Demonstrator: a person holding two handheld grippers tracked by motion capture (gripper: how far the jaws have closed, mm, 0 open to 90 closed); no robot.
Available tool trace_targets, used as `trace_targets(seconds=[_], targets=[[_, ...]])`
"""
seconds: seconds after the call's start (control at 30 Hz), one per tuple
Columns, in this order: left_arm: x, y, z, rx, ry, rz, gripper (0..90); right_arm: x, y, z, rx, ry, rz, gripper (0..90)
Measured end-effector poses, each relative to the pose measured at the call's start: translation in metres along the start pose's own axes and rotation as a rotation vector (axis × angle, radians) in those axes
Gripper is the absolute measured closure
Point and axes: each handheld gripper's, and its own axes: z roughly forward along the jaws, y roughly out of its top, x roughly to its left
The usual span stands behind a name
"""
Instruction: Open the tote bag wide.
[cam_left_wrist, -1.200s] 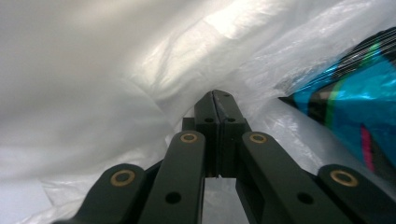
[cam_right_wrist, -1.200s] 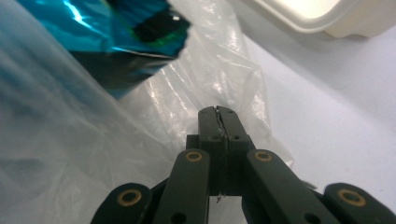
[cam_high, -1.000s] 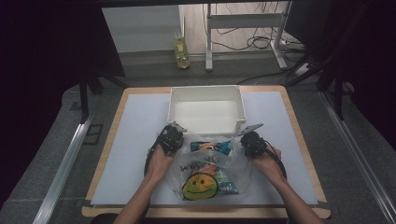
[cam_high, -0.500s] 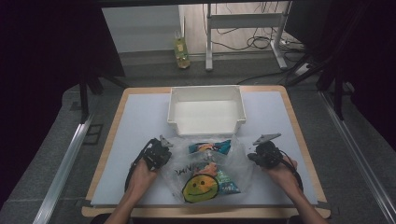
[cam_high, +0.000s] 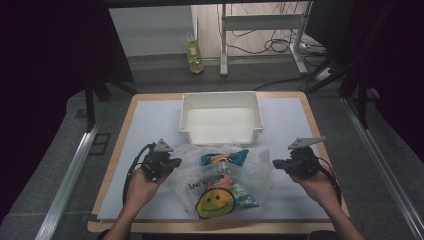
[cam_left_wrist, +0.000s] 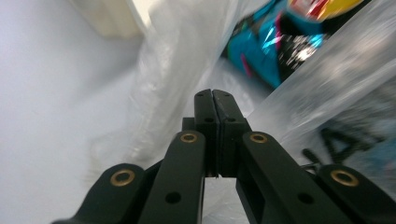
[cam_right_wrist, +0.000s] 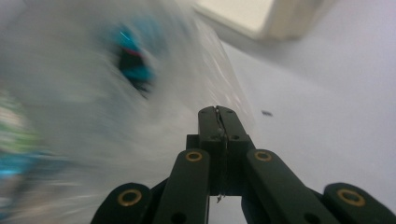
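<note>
The see-thru plastic bag (cam_high: 220, 177) w/ snack packs (cam_high: 224, 159) lies on the surface just in front of the white bin (cam_high: 220, 118); it's soft, light & slippery, so pinch its edges, w/ left hand-held gripper (cam_high: 176, 162) & right hand-held gripper (cam_high: 276, 163) both closed tight on the film.

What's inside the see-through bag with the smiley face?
Inside the clear plastic bag lie shiny snack packets: a blue-and-orange snack packet near the top and more packets lower down. The yellow smiley print covers whatever sits behind it.
</note>
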Motion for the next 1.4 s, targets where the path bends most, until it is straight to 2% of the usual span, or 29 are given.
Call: trace_targets(seconds=[0.07, 0.1, 0.17, 0.2, 0.27, 0.3, 0.33, 0.4, 0.43, 0.47, 0.5, 0.53, 0.6, 0.63, 0.67, 0.7, 0.73, 0.77, 0.8, 0.87, 0.97, 1.0, 1.1, 1.17, 1.2, 1.23, 1.27, 1.3, 1.4], targets=[[0.0, 0.007, -0.008, -0.016, -0.012, 0.012, 89.0, 0.003, 0.004, -0.006, -0.003, 0.006, -0.007, 89.2], [-0.001, 0.01, -0.012, -0.025, -0.016, 0.013, 88.3, 0.01, 0.014, -0.017, -0.011, 0.007, -0.025, 89.1], [-0.003, 0.017, -0.017, -0.036, -0.021, 0.022, 88.3, 0.012, 0.018, -0.022, -0.012, 0.012, -0.032, 89.1], [-0.006, 0.025, -0.021, -0.044, -0.027, 0.033, 88.2, 0.02, 0.031, -0.035, -0.027, 0.019, -0.052, 89.1], [-0.007, 0.03, -0.021, -0.046, -0.029, 0.042, 88.2, 0.023, 0.036, -0.039, -0.033, 0.022, -0.057, 89.1], [-0.011, 0.039, -0.019, -0.049, -0.033, 0.055, 88.2, 0.03, 0.052, -0.048, -0.054, 0.038, -0.075, 89.1], [-0.011, 0.039, -0.019, -0.049, -0.033, 0.055, 88.2, 0.033, 0.057, -0.049, -0.06, 0.051, -0.076, 89.1], [-0.015, 0.055, -0.007, -0.046, -0.053, 0.066, 88.2, 0.042, 0.072, -0.046, -0.062, 0.074, -0.098, 89.1], [-0.015, 0.055, -0.007, -0.046, -0.053, 0.066, 88.2, 0.047, 0.077, -0.04, -0.057, 0.085, -0.108, 89.0], [-0.017, 0.061, 0.001, -0.041, -0.061, 0.069, 88.2, 0.047, 0.077, -0.04, -0.057, 0.085, -0.108, 89.0], [-0.02, 0.065, 0.008, -0.038, -0.062, 0.079, 88.2, 0.053, 0.082, -0.03, -0.044, 0.098, -0.121, 88.9], [-0.024, 0.071, 0.021, -0.023, -0.053, 0.104, 88.2, 0.061, 0.083, -0.008, -0.009, 0.119, -0.133, 88.4], [-0.026, 0.075, 0.036, -0.003, -0.048, 0.122, 88.2, 0.064, 0.076, 0.017, 0.036, 0.106, -0.141, 88.4], [-0.026, 0.075, 0.036, -0.003, -0.048, 0.122, 88.2, 0.064, 0.076, 0.017, 0.036, 0.106, -0.141, 88.4], [-0.026, 0.076, 0.051, 0.004, -0.053, 0.127, 88.2, 0.062, 0.064, 0.04, 0.078, 0.081, -0.134, 88.4], [-0.026, 0.076, 0.051, 0.004, -0.053, 0.127, 88.2, 0.062, 0.064, 0.04, 0.078, 0.081, -0.134, 88.4], [-0.025, 0.075, 0.063, 0.014, -0.06, 0.131, 88.2, 0.059, 0.049, 0.059, 0.115, 0.052, -0.128, 88.4], [-0.025, 0.075, 0.063, 0.014, -0.06, 0.131, 88.2, 0.059, 0.049, 0.059, 0.115, 0.052, -0.128, 88.4], [-0.026, 0.074, 0.072, 0.032, -0.038, 0.128, 88.2, 0.058, 0.031, 0.075, 0.144, 0.065, -0.119, 88.7], [-0.023, 0.07, 0.084, 0.065, 0.006, 0.127, 88.2, 0.06, 0.018, 0.083, 0.162, 0.068, -0.118, 89.0], [-0.013, 0.062, 0.098, 0.11, 0.059, 0.111, 88.2, 0.063, 0.002, 0.089, 0.184, 0.057, -0.134, 89.2], [-0.013, 0.062, 0.098, 0.11, 0.059, 0.111, 88.3, 0.063, 0.002, 0.089, 0.184, 0.057, -0.134, 89.2], [-0.003, 0.054, 0.105, 0.134, 0.102, 0.097, 88.5, 0.064, -0.012, 0.092, 0.198, 0.049, -0.135, 89.3], [0.003, 0.049, 0.107, 0.144, 0.129, 0.093, 88.9, 0.064, -0.018, 0.09, 0.192, 0.054, -0.135, 89.4], [0.008, 0.044, 0.107, 0.16, 0.17, 0.084, 89.1, 0.063, -0.022, 0.086, 0.193, 0.051, -0.141, 89.5], [0.008, 0.044, 0.107, 0.16, 0.17, 0.084, 89.1, 0.063, -0.022, 0.086, 0.193, 0.051, -0.141, 89.5], [0.016, 0.038, 0.108, 0.175, 0.2, 0.06, 89.2, 0.063, -0.025, 0.082, 0.196, 0.042, -0.143, 89.5], [0.02, 0.035, 0.106, 0.16, 0.204, 0.041, 89.2, 0.062, -0.027, 0.081, 0.197, 0.04, -0.143, 89.6], [0.028, 0.031, 0.101, 0.17, 0.217, 0.036, 89.3, 0.06, -0.031, 0.076, 0.199, 0.038, -0.136, 89.6]])
